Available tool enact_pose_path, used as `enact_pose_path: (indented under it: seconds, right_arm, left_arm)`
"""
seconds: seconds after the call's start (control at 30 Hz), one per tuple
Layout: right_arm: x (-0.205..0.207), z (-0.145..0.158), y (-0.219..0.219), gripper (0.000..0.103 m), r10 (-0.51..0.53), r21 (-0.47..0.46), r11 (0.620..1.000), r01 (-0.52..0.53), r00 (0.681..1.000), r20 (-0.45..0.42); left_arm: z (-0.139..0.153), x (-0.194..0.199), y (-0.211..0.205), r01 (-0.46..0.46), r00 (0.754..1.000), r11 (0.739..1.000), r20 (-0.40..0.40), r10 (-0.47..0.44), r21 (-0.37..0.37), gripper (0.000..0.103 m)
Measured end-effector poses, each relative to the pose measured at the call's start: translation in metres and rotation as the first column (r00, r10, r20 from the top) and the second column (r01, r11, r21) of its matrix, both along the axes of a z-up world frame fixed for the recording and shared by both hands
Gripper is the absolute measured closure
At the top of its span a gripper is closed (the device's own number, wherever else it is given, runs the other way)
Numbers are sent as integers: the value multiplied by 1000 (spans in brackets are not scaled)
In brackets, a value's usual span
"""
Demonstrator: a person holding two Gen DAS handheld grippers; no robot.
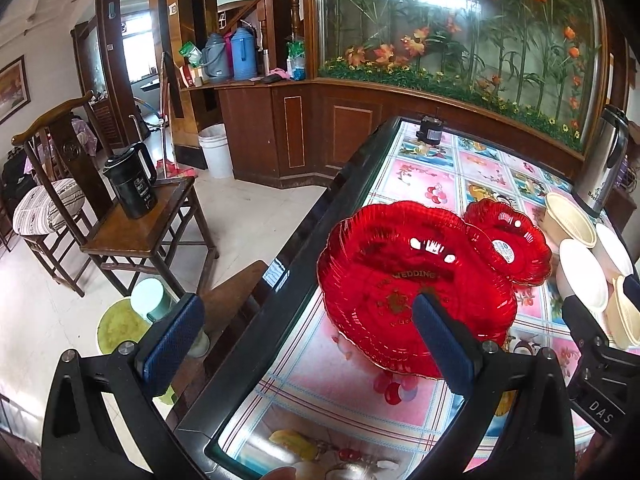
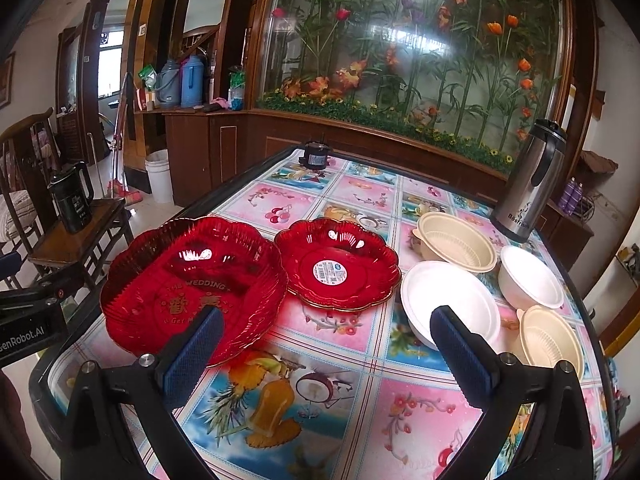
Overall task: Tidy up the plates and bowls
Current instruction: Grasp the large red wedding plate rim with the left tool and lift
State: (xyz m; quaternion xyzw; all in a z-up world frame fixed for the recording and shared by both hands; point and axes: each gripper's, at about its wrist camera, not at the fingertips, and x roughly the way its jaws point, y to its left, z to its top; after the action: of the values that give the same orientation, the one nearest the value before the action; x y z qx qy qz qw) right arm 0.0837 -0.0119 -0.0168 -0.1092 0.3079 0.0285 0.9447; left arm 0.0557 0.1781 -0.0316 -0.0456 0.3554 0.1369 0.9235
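Note:
A large red scalloped plate (image 2: 192, 284) lies at the table's left; it also shows in the left wrist view (image 1: 412, 280). A smaller red plate (image 2: 338, 264) with a round sticker lies just right of it, also in the left wrist view (image 1: 508, 244). Two white bowls (image 2: 450, 304) (image 2: 530, 276) and two cream bowls (image 2: 456, 240) (image 2: 550, 340) sit to the right. My left gripper (image 1: 308, 320) is open and empty over the table's left edge, its right finger over the large plate. My right gripper (image 2: 324, 332) is open and empty above the table's front middle.
A steel thermos jug (image 2: 532, 180) stands at the table's far right corner. A small black device (image 2: 316, 156) sits at the far edge. The table (image 2: 340, 400) has a patterned cover. Left of the table stand a wooden stool with a black kettle (image 1: 132, 184) and a chair (image 1: 48, 200).

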Motion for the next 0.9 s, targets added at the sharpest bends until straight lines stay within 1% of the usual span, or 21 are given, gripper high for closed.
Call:
enact_pose_path:
  seconds: [0.3,0.37,0.43,0.57,0.67,0.77,0.83,0.9]
  right_arm:
    - [10,-5,-4,0,-4,17,1000,5,1000,-26]
    - [14,-7,-8,0,-8,34,999,9,999,-45]
    - [20,-9,-15,0,-9,65,998,14,996,-83]
    - [34,-14,-33,0,38,193,981,0,981,-192]
    - [44,-19,-41,0,54,270,963,18,965,-257]
    - [54,-24,-44,0,94,360,933,26,945,-312]
    - [63,-29,-42,0,130,419,907,33,926,-354]
    - [70,-36,-38,0,154,456,889,44,908,-388]
  left_arm:
    - [-4,13,6,-13,999,1000,-33,14,7,0]
    - [-6,17,9,-14,999,1000,-52,15,7,0]
    - [-8,20,12,-15,997,1000,-71,14,-1,0]
    - [-11,28,15,5,995,1000,-104,-7,-18,0]
    - [-15,38,13,24,991,1000,-127,-26,-14,0]
    - [-20,45,11,36,986,999,-160,-36,-3,0]
    - [-23,48,12,39,984,999,-176,-37,11,0]
    - [-26,50,15,34,983,999,-183,-31,13,0]
